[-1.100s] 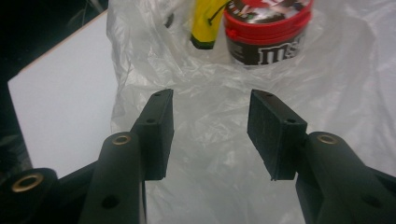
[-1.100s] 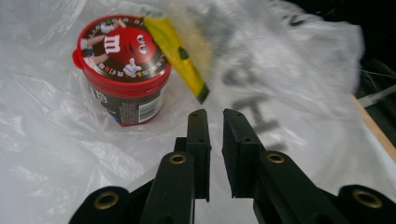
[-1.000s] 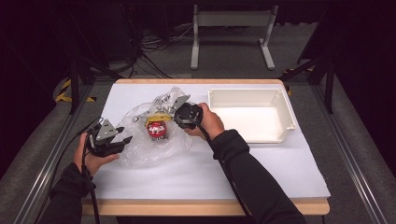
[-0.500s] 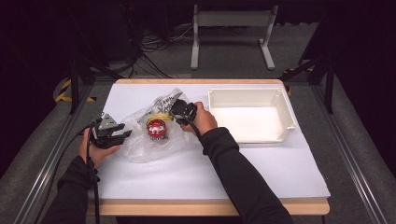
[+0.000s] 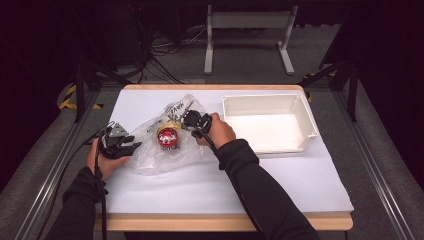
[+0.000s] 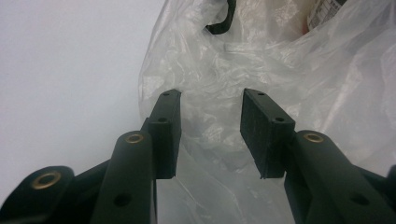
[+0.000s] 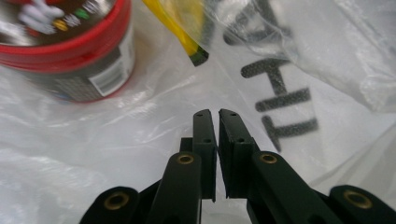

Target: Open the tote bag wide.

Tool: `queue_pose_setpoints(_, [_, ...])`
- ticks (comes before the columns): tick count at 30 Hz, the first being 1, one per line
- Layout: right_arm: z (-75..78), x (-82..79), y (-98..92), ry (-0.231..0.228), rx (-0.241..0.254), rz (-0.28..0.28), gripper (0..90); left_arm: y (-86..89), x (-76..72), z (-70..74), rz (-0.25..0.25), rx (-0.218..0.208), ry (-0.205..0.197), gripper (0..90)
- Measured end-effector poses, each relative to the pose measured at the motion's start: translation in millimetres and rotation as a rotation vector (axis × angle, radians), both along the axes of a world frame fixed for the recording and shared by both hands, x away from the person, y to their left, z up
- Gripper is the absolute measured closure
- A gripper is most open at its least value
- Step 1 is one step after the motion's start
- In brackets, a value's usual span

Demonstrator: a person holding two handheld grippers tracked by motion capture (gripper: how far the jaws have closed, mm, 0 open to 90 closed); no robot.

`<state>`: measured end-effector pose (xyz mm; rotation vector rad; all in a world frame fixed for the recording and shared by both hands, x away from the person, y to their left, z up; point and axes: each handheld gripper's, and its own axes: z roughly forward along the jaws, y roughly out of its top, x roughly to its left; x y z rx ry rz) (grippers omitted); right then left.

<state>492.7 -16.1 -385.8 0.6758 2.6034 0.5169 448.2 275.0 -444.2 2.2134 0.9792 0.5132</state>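
A crumpled clear plastic bag (image 5: pixel 150 160) lies on the white table cover. Inside it is a red-lidded round container (image 5: pixel 167 136) with a yellow item (image 5: pixel 173 120) beside it. My left gripper (image 5: pixel 134 146) is at the bag's left edge. Its jaws have just been closing but still stand apart, with loose film (image 6: pixel 280 60) between them and neither pad pressing on it (image 6: pixel 210 100). My right gripper (image 5: pixel 185 120) is at the bag's upper right side. Its jaws have just closed almost together (image 7: pixel 218 114), pinching thin film (image 7: pixel 93 154) beside the container (image 7: pixel 70 51).
An empty white tray (image 5: pixel 265 98) stands on the right half of the table, close to the right hand. The bag carries black printed lettering (image 7: pixel 280 98). Dark floor, cables and a metal stand lie beyond the table's far edge.
My left gripper has moved in to the bag's left edge, a little lower, with its jaws narrower. The right hand has shifted slightly left at the bag.
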Motion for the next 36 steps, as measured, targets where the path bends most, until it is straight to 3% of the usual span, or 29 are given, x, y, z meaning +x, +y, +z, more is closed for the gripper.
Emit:
queue_pose_setpoints(5, [3.7,-10.3,-8.4,-0.023,0.045,0.032,80.1,-1.5,1.1,-2.5,-0.004,-0.006,0.014,58.2])
queue_pose_setpoints(12, [8.7,-14.7,-21.8,-0.053,0.122,0.063,69.1,1.0,-1.8,4.8,0.011,-0.035,-0.025,51.9])
queue_pose_setpoints(14, [13.5,-15.6,-29.6,-0.063,0.170,0.065,63.3,4.8,-8.4,14.6,0.019,-0.043,-0.091,49.3])
queue_pose_setpoints(16, [15.5,-15.0,-33.0,-0.070,0.186,0.060,59.6,8.0,-12.9,21.9,0.013,-0.062,-0.116,45.1])
queue_pose_setpoints(20, [22.2,-14.5,-41.5,-0.071,0.255,0.057,52.5,20.1,-22.9,42.8,0.060,-0.151,-0.204,35.1])
queue_pose_setpoints(22, [24.0,-14.7,-43.1,-0.077,0.265,0.057,50.4,23.7,-25.5,47.9,0.061,-0.176,-0.218,33.0])
queue_pose_setpoints(23, [25.8,-14.7,-44.5,-0.086,0.271,0.050,48.6,26.8,-28.8,52.8,0.059,-0.214,-0.222,33.0])
queue_pose_setpoints(28, [33.5,-13.9,-51.9,-0.087,0.324,0.041,38.1,33.1,-40.4,65.6,0.075,-0.247,-0.265,24.7])
queue_pose_setpoints(36, [37.7,-16.7,-59.2,-0.106,0.333,0.022,34.4,16.5,-60.7,76.5,-0.004,-0.178,-0.268,22.3])
